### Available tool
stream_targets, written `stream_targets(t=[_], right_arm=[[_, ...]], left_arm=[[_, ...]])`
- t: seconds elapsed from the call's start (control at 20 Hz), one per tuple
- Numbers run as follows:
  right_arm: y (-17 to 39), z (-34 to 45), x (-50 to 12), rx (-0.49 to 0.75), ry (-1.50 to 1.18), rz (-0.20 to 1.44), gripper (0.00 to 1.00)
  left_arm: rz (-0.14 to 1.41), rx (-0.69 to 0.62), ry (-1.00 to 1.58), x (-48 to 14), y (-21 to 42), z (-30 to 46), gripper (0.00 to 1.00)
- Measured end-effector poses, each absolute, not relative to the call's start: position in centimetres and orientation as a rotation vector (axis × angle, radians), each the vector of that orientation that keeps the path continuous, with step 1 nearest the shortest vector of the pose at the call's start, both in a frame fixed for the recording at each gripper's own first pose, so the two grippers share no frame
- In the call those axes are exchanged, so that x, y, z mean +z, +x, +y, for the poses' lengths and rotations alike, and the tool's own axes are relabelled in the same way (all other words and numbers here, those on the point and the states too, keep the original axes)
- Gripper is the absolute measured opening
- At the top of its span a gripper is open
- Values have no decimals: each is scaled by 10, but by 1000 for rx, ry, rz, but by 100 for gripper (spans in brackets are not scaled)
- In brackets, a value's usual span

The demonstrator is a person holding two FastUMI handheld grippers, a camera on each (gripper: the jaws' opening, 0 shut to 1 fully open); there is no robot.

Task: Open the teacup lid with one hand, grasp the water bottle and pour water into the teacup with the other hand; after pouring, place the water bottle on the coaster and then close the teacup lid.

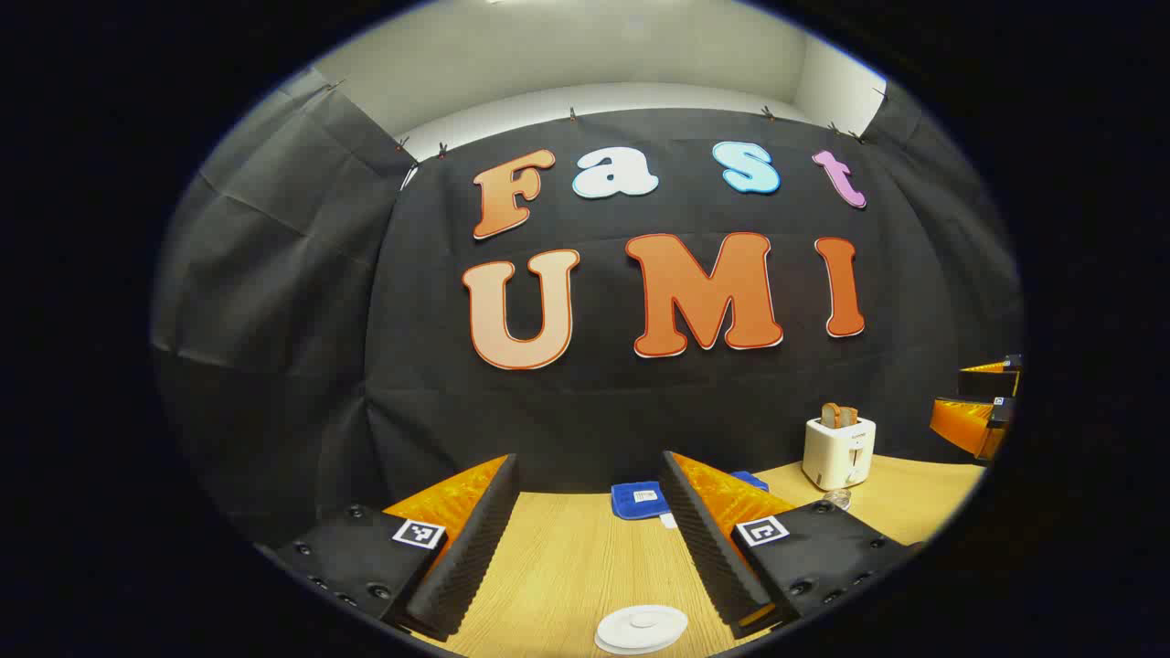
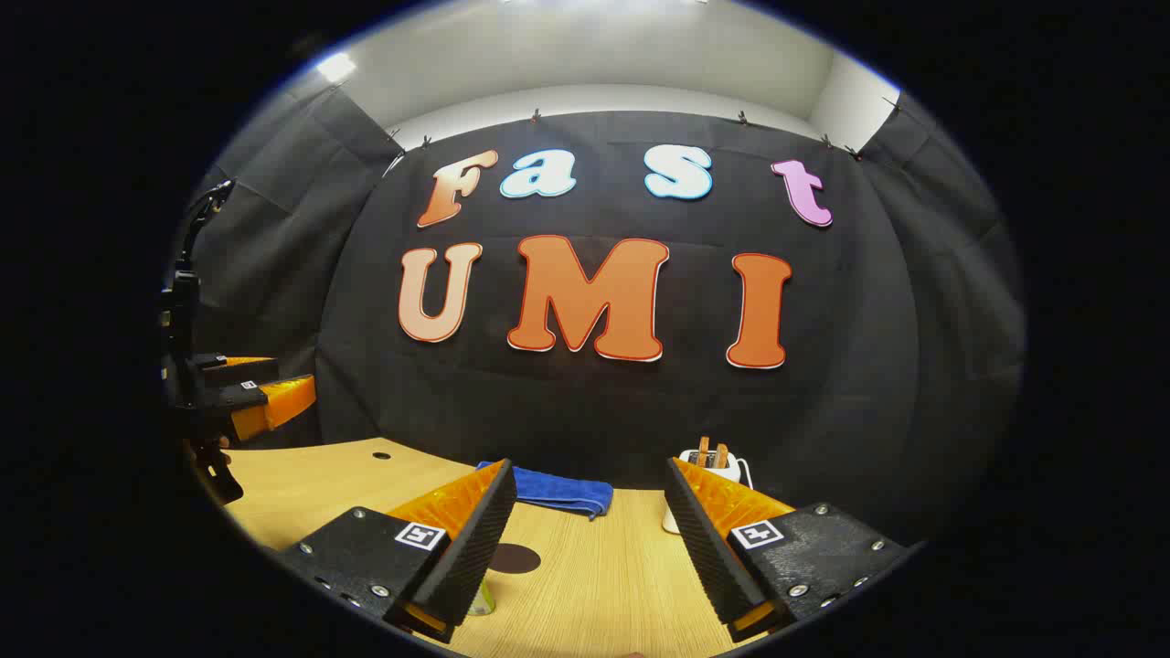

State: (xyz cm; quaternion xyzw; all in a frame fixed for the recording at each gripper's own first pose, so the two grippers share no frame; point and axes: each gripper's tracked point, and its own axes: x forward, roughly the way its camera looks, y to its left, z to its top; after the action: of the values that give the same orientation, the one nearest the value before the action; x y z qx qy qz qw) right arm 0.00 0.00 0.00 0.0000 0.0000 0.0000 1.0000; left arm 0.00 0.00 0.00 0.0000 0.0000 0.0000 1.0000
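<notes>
At the bottom of the left gripper view, a white round teacup lid with a small knob lies low between my fingers. The left gripper is open above the wooden table and holds nothing. My right gripper is also open and holds nothing. A dark round coaster lies on the table just inside its left finger. Beneath that finger a small pale object peeks out, and I cannot tell what it is. The cup under the lid is hidden.
A folded blue cloth lies at the table's back by the wall. A white toaster holding toast stands at the back right, with a small clear object in front of it. Each view catches the other gripper at its edge.
</notes>
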Motion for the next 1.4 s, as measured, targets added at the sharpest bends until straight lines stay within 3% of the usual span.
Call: stream_targets(t=[0.2, 0.3, 0.45, 0.5, 0.55, 0.8, 0.95, 1.2, 1.35, 1.4], right_arm=[[-1, 3, 0, 7, 6, -1, 98], [0, 5, 0, 10, 7, -1, 98], [0, 6, 1, 17, 11, -4, 98], [0, 7, 1, 16, 12, -4, 98], [0, 7, 1, 18, 13, -4, 98], [1, 7, 0, 23, 22, -3, 98], [1, 9, -4, 24, 24, 7, 98], [3, 15, -16, 38, 23, 31, 98], [2, 20, -23, 48, 24, 48, 98], [3, 22, -26, 52, 24, 52, 98]], left_arm=[[-1, 0, 1, 0, -1, 1, 96], [-3, 1, 1, 1, -2, 2, 99], [-9, -1, 1, 3, -2, 1, 96], [-11, -3, 0, 2, -2, 0, 100], [-10, -5, -1, 2, -2, 0, 96], [-9, -6, -3, 2, -1, 0, 99], [-1, -7, -10, -2, -1, 1, 96], [51, -31, -15, -27, -1, -3, 100], [89, -59, -13, -43, -2, -5, 96], [104, -67, -15, -50, -2, -6, 100]])
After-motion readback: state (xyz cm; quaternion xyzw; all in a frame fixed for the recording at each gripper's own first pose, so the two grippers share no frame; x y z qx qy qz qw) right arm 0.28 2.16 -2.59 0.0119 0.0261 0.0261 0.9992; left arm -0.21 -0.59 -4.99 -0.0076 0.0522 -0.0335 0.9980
